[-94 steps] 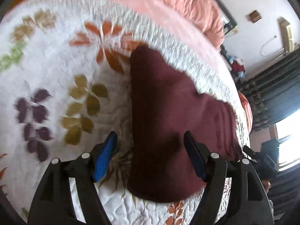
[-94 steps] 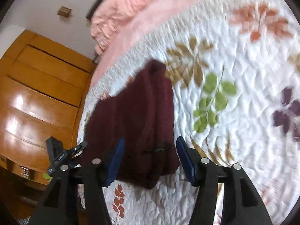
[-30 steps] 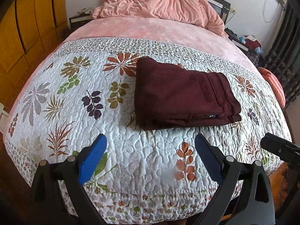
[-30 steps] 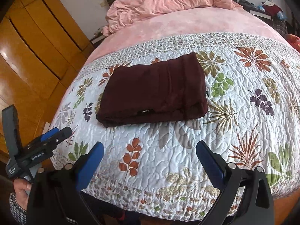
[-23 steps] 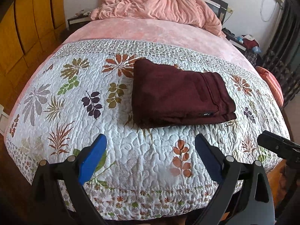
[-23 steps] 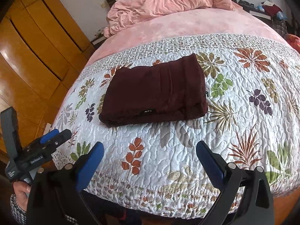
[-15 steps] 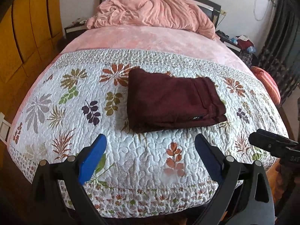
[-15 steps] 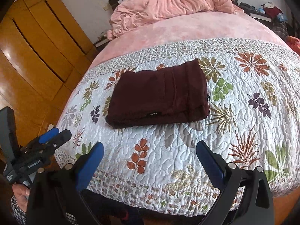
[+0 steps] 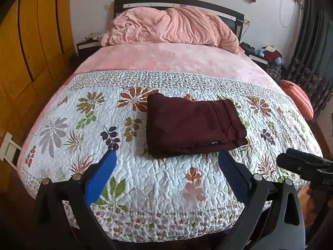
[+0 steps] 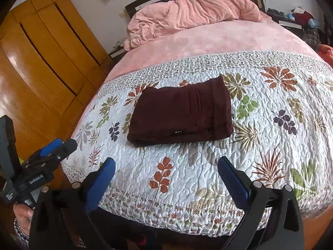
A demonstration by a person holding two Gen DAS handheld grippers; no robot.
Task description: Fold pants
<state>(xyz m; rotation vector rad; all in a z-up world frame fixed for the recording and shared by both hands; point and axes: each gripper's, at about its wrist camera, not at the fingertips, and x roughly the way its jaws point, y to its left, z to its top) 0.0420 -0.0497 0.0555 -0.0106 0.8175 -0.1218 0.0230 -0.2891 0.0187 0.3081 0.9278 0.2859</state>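
The dark maroon pants (image 9: 191,125) lie folded into a flat rectangle on the floral quilt (image 9: 158,179), with a small label on the near edge; the right wrist view shows the pants (image 10: 181,114) the same way. My left gripper (image 9: 166,164) is open and empty, held off the foot of the bed, well short of the pants. My right gripper (image 10: 166,170) is open and empty too, equally far back. From the left wrist view the right gripper's black tip (image 9: 299,164) pokes in at the right edge. The left gripper's body (image 10: 41,160) appears at the left of the right wrist view, held by a hand (image 10: 22,214).
A crumpled pink blanket (image 9: 172,27) is piled at the dark headboard, over a pink sheet (image 9: 174,60). Wooden wardrobe doors (image 10: 41,58) line the left side. A cluttered nightstand (image 9: 264,54), an orange cushion (image 9: 297,100) and dark curtains (image 9: 316,48) are on the right.
Both grippers have pulled back and up from close over the pants to beyond the foot of the bed. The pants lie still and folded.
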